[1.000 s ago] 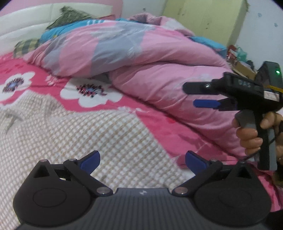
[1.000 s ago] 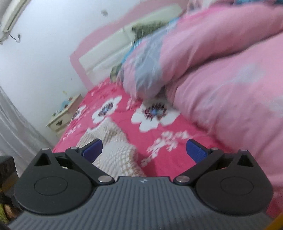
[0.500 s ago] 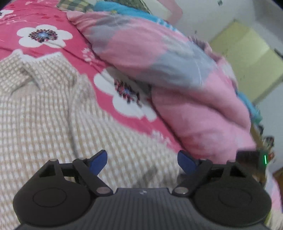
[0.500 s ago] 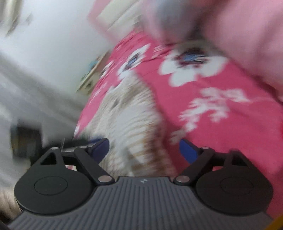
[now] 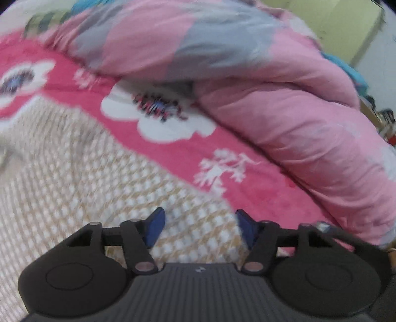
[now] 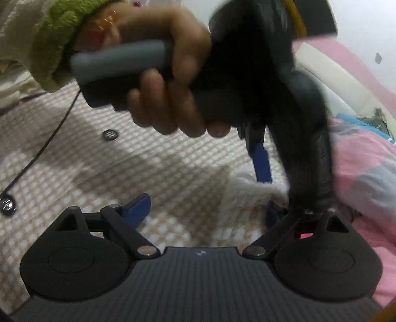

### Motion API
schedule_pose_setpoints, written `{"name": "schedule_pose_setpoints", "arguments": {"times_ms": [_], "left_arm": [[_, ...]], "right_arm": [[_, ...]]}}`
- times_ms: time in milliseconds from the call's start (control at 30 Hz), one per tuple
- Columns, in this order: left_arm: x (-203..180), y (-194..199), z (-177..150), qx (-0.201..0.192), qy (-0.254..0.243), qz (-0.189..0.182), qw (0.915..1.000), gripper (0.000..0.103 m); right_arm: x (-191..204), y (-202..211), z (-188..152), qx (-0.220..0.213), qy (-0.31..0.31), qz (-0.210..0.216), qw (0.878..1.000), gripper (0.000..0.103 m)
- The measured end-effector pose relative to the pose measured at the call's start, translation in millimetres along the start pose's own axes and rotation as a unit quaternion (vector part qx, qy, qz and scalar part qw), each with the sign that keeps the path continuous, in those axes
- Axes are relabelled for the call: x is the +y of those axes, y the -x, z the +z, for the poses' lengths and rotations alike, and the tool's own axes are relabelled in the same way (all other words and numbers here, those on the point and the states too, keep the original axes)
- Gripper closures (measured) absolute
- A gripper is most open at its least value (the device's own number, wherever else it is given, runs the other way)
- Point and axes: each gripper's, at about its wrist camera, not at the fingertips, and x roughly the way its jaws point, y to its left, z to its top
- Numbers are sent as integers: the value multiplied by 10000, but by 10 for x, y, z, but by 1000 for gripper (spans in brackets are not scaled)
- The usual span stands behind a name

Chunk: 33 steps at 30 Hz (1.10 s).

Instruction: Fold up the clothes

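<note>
A beige-and-white checked garment [image 5: 74,185] with metal buttons [image 6: 110,135] lies spread on the bed. My left gripper [image 5: 200,228] hangs low over its right-hand edge. Its jaws are closing, with the checked cloth lying between the blue pads, and I see no pinch. My right gripper [image 6: 205,213] hovers over the same garment with its jaws opening and only flat cloth under them. In the right wrist view, a hand [image 6: 173,81] in a green cuff holds the left gripper just ahead. One of its blue fingers [image 6: 261,161] points down at the cloth's edge.
A bulky pink-and-grey quilt [image 5: 284,123] is heaped at the right and back. The pink floral bedsheet [image 5: 173,119] shows between it and the garment. A pale headboard [image 6: 334,74] and a yellow-green wardrobe [image 5: 334,19] stand behind. A thin black cable [image 6: 49,138] crosses the cloth.
My left gripper came down to the garment's right edge and its jaws narrowed. My right gripper rolled strongly and swung over the garment, so the hand holding the left gripper now fills its view.
</note>
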Motion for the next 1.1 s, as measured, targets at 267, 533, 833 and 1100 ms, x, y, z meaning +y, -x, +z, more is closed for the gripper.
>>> {"name": "schedule_pose_setpoints", "arguments": {"times_ms": [267, 533, 833, 1100], "left_arm": [[304, 29, -88, -49, 419, -415, 9982, 45], [382, 79, -217, -104, 418, -371, 9984, 48], [539, 127, -357, -165, 586, -373, 9974, 51], [591, 145, -379, -258, 685, -563, 9957, 53]], "right_arm": [[-1004, 452, -204, -168, -2143, 628, 9746, 13], [-1702, -425, -695, 521, -4310, 1294, 8915, 47], [-1676, -625, -979, 436, -5025, 1644, 8477, 54], [-1348, -641, -541, 218, -3653, 1030, 9249, 68]]}}
